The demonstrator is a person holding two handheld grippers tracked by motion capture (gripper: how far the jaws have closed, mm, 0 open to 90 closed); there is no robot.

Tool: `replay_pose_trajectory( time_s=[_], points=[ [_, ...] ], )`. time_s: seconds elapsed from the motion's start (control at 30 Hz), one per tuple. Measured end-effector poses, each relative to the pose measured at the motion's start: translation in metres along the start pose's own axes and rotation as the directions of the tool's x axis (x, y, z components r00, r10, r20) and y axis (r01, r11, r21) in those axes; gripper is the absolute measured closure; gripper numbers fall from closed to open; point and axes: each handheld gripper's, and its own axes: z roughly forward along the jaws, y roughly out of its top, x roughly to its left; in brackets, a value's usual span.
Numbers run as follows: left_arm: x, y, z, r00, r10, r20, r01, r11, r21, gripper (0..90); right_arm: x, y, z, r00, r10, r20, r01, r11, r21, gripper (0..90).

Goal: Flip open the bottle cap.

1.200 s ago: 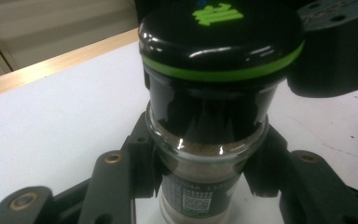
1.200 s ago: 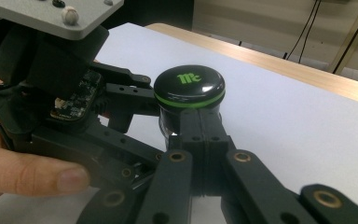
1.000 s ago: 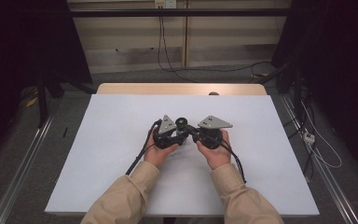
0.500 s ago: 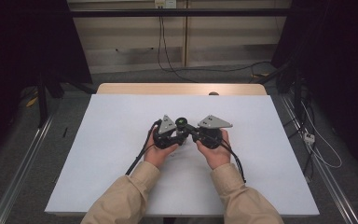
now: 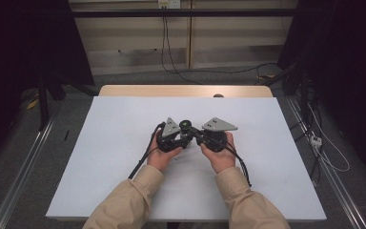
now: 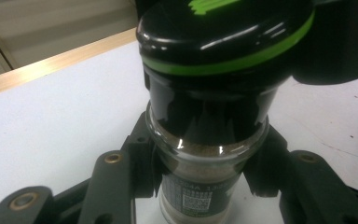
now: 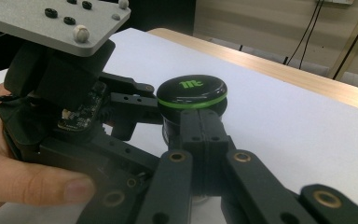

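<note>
A glass spice jar (image 5: 186, 125) with a black cap and green ring stands upright at the middle of the white tabletop (image 5: 114, 143). In the left gripper view the jar (image 6: 205, 154) holds brown powder, and my left gripper (image 6: 209, 161) is shut on its glass body, one jaw on each side. My left gripper (image 5: 176, 138) comes at it from the left. My right gripper (image 7: 203, 128) has both jaws pressed together, their tips up against the side of the jar's black cap (image 7: 192, 91). Across from it, my left gripper (image 7: 137, 100) clasps the jar.
A wooden table edge (image 5: 186, 90) runs along the far side, with a small dark object (image 5: 218, 96) on it. Cables (image 5: 140, 162) trail from both grippers toward the person. Metal rails (image 5: 24, 167) flank the table on the floor.
</note>
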Motion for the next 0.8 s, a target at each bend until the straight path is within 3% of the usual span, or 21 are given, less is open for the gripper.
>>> replay_pose_trajectory(
  time_s=[0.8],
  points=[
    [-0.0002, -0.0003, -0.0004, 1.0000, 0.000, -0.001, 0.000, 1.0000, -0.001, 53.5, 0.0024, 0.0069, -0.0004, 0.9999, -0.014, -0.002, 0.014, 1.000, -0.005, 90.0]
  ],
)
